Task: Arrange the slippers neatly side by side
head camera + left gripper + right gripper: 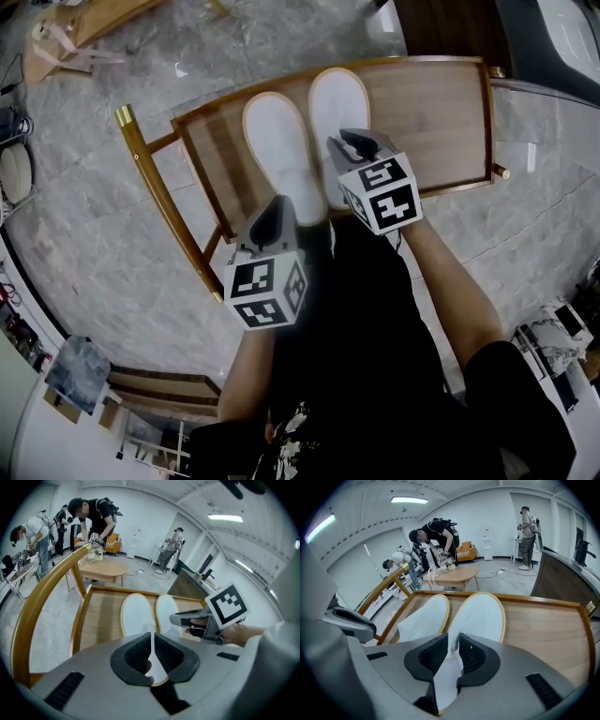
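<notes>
Two white slippers with tan rims lie side by side on a wooden shelf [436, 103], toes away from me. My left gripper [275, 210] is at the heel of the left slipper [275, 141], and in the left gripper view [152, 645] its jaws are pinched shut on that slipper's thin back edge [137, 615]. My right gripper [354, 141] sits over the right slipper [337, 98]. In the right gripper view [453, 648] its jaws stand apart, with a fold of the right slipper's white upper [480, 615] loose between them.
The shelf has a raised wooden lip and a brass-coloured curved rail [164, 206] on its left. Grey marble floor surrounds it, and a dark counter [441, 28] stands beyond. Far off, people bend over a low round table [104, 570].
</notes>
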A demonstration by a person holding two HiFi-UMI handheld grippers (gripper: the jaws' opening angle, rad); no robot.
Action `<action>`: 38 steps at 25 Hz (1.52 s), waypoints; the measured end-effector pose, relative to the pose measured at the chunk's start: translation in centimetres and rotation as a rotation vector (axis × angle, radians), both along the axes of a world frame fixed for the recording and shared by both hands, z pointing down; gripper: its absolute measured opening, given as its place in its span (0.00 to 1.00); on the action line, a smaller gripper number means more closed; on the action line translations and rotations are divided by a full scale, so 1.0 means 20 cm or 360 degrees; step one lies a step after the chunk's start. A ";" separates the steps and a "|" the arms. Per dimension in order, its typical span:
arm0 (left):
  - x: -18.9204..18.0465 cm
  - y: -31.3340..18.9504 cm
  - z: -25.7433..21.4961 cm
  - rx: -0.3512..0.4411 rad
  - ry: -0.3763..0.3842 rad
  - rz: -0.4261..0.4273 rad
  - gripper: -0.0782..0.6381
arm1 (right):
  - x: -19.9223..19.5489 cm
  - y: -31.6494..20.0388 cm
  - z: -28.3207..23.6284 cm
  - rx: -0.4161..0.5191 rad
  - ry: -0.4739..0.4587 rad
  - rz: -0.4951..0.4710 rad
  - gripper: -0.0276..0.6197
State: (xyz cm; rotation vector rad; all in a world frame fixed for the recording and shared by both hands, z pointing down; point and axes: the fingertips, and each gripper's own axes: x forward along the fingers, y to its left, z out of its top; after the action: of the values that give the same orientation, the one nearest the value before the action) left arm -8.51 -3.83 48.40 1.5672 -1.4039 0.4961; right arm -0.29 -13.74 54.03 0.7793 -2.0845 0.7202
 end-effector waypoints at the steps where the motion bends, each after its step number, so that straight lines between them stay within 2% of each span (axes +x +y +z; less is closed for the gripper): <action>1: 0.00 0.00 0.00 -0.0002 0.0004 0.0000 0.13 | 0.00 0.00 0.01 -0.0014 -0.0014 0.0007 0.15; 11: -0.01 -0.06 -0.01 0.0044 0.0016 -0.0026 0.13 | -0.01 0.04 -0.11 -0.0181 -0.0246 0.0029 0.14; 16: -0.02 -0.05 -0.11 0.0099 0.0020 -0.0025 0.13 | 0.04 0.10 -0.32 -0.0137 -0.0347 0.0049 0.12; 18: -0.04 -0.06 -0.18 0.0153 0.0010 -0.0037 0.13 | 0.05 0.09 -0.50 -0.0043 -0.0497 0.0157 0.04; 20: -0.07 -0.06 -0.29 0.0246 -0.0041 -0.0047 0.13 | 0.08 0.06 -0.72 0.0063 -0.0698 0.0308 0.04; 22: -0.10 -0.05 -0.44 0.0372 -0.0135 -0.0057 0.13 | 0.11 0.06 -0.95 0.0174 -0.0884 0.0412 0.04; 24: -0.14 -0.04 -0.62 0.0520 -0.0245 -0.0084 0.12 | 0.13 0.08 -1.14 0.0293 -0.0994 0.0434 0.04; 29: -0.16 -0.04 -1.04 0.0855 -0.0434 -0.0217 0.11 | 0.18 0.09 -1.52 0.0728 -0.0951 0.0226 0.04; 31: -0.12 -0.02 -1.16 0.0960 -0.0503 -0.0226 0.11 | 0.26 0.10 -1.63 0.0837 -0.1001 0.0279 0.04; 34: -0.04 0.01 -1.28 0.1061 -0.0588 -0.0216 0.11 | 0.40 0.13 -1.74 0.0988 -0.1019 0.0384 0.04; 38: 0.04 0.06 -1.34 0.1108 -0.0619 -0.0229 0.11 | 0.45 0.21 -1.78 0.1096 -0.0907 0.0283 0.04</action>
State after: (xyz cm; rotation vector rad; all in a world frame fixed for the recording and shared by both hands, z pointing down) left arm -7.70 -2.71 21.52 1.9530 -2.1284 0.2344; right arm 8.70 -9.48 18.51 1.2507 -2.8680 0.3138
